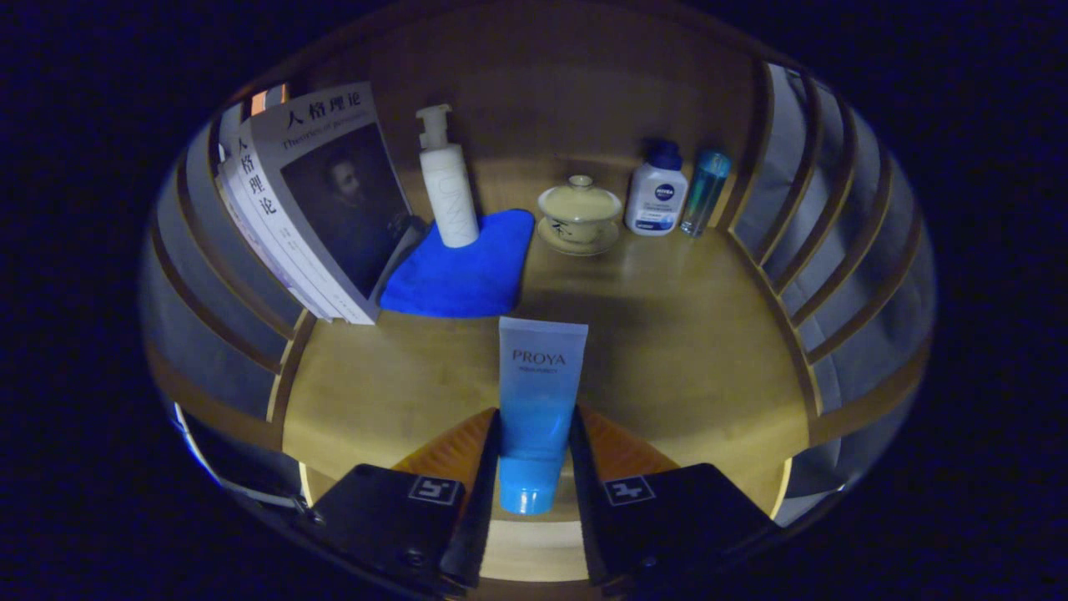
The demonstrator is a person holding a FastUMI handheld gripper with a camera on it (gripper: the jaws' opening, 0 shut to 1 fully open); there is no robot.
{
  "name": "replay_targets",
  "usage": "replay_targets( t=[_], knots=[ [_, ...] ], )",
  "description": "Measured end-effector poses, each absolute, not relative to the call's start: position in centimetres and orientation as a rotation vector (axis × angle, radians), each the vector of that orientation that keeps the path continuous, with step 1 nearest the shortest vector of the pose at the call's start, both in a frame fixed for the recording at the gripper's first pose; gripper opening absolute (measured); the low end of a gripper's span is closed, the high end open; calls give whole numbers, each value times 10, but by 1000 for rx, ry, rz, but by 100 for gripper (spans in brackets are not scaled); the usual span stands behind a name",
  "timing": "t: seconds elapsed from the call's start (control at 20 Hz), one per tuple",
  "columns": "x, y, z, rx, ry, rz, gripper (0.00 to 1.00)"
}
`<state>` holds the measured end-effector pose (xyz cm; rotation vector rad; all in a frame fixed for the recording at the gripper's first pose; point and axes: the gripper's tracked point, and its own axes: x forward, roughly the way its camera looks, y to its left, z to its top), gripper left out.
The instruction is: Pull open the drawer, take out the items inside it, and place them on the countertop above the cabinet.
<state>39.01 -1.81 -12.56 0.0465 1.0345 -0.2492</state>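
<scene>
Gripper (pixel 534 438) is clamped on a blue cosmetic tube (pixel 538 401), both fingers pressing its sides w/ the cap end low between them and the flat crimped end standing up ahead. Tube is upright over the wooden countertop (pixel 684 351); can't tell if the cap touches it. Beyond the fingers: blue cloth (pixel 463 275) w/ a white pump bottle (pixel 448 188) on it, leaning books (pixel 317 200) beside, then a lidded teacup (pixel 580 213), a white lotion bottle (pixel 657 194) & a clear teal bottle (pixel 706 192) near the back.
</scene>
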Motion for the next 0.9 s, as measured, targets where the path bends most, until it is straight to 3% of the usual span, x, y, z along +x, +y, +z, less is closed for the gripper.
replay_targets(
  t=[0.3,0.7,0.75,0.85,0.9],
  knots=[
    [376,-16,-104,11,974,-257,64],
    [301,26,-68,-64,852,-124,64],
    [285,31,-65,-77,837,-105,66],
    [259,39,-61,-78,808,-68,82],
    [246,43,-55,-75,789,-56,82]
  ],
)
